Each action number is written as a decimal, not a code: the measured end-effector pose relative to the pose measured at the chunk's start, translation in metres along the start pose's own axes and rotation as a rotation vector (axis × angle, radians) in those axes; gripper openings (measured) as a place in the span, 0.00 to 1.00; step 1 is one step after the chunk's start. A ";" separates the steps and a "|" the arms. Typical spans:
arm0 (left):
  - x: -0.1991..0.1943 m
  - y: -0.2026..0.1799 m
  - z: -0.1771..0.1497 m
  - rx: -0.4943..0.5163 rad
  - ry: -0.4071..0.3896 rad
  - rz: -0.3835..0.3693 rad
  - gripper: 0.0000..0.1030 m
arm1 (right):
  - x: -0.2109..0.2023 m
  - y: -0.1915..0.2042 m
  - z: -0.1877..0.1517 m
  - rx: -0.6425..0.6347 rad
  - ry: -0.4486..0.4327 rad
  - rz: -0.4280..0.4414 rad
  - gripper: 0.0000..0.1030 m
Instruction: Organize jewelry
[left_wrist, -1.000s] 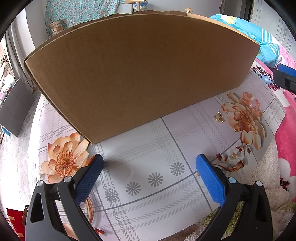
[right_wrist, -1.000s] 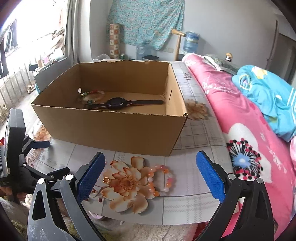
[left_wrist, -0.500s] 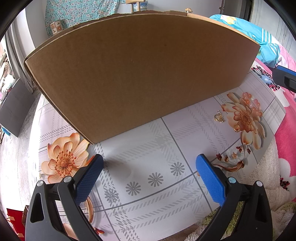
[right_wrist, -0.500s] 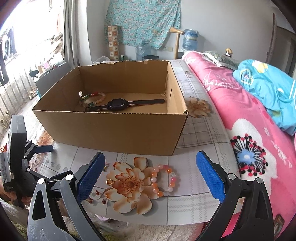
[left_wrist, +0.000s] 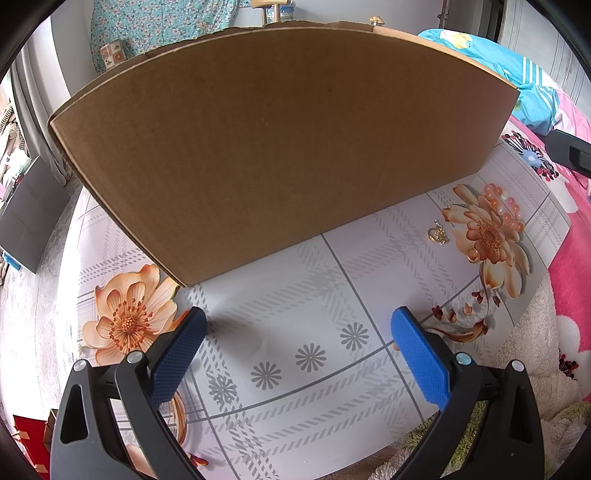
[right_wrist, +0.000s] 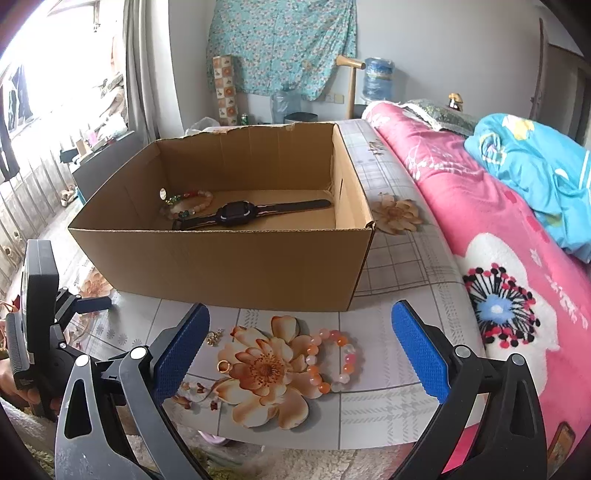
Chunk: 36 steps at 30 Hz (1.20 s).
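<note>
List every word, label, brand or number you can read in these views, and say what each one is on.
None can be read.
The cardboard box shows plain, unprinted walls in both views.
The watch face inside it is dark.
The water bottle at the back wall has a label too blurred to read.

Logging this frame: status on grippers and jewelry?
Left gripper and right gripper open, empty. Orange bead bracelet on table outside cardboard box. Path clear.

Cardboard box (left_wrist: 280, 147): plain brown outer wall, fills upper and centre frame, resting on the tabletop (left_wrist: 295, 406), grey plaid with printed orange flowers. Left gripper (left_wrist: 299, 343): blue pads wide apart, empty, lower frame. Gold trinket (left_wrist: 437, 233) and orange-pink bead bracelet (left_wrist: 508, 206): right of frame, on tabletop.
</note>
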<state>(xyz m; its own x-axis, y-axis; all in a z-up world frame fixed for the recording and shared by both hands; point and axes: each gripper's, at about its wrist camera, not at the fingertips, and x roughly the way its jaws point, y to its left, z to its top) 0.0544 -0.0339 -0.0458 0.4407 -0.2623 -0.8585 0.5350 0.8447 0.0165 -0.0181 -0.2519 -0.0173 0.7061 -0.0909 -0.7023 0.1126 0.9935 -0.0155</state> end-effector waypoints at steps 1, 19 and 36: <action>0.000 -0.001 0.000 0.000 -0.001 0.000 0.95 | 0.000 0.000 0.000 0.004 0.000 -0.001 0.92; 0.000 -0.001 -0.001 0.000 0.000 0.000 0.96 | -0.003 -0.006 -0.015 0.039 0.030 0.140 0.76; -0.019 0.000 0.009 0.012 -0.114 -0.009 0.89 | 0.042 0.047 -0.052 -0.077 0.175 0.234 0.25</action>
<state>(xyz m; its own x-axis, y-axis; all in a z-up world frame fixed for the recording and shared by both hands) 0.0527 -0.0329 -0.0243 0.5144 -0.3217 -0.7949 0.5476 0.8366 0.0159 -0.0192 -0.2053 -0.0841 0.5743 0.1475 -0.8053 -0.0967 0.9890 0.1122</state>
